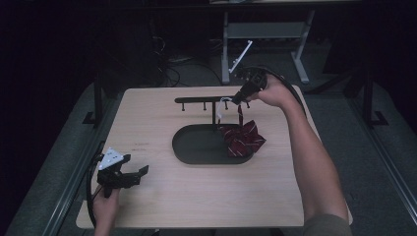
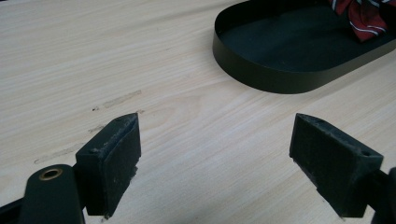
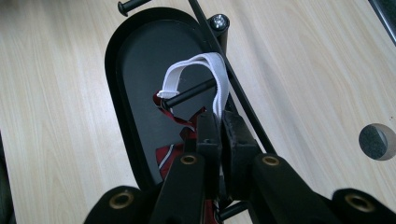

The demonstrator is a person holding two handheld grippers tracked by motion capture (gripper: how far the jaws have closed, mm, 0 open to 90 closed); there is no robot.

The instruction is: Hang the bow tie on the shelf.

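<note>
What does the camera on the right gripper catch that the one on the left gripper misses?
Right gripper view alone: a white elastic loop draped over a peg of the black rack, with the right gripper shut on the loop. Left gripper view alone: the left gripper, open above bare table. Both show the black oval tray and the dark red striped bow tie in it.

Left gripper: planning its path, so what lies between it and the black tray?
Bare wooden tabletop between the left gripper and black tray, per left gripper view.
</note>
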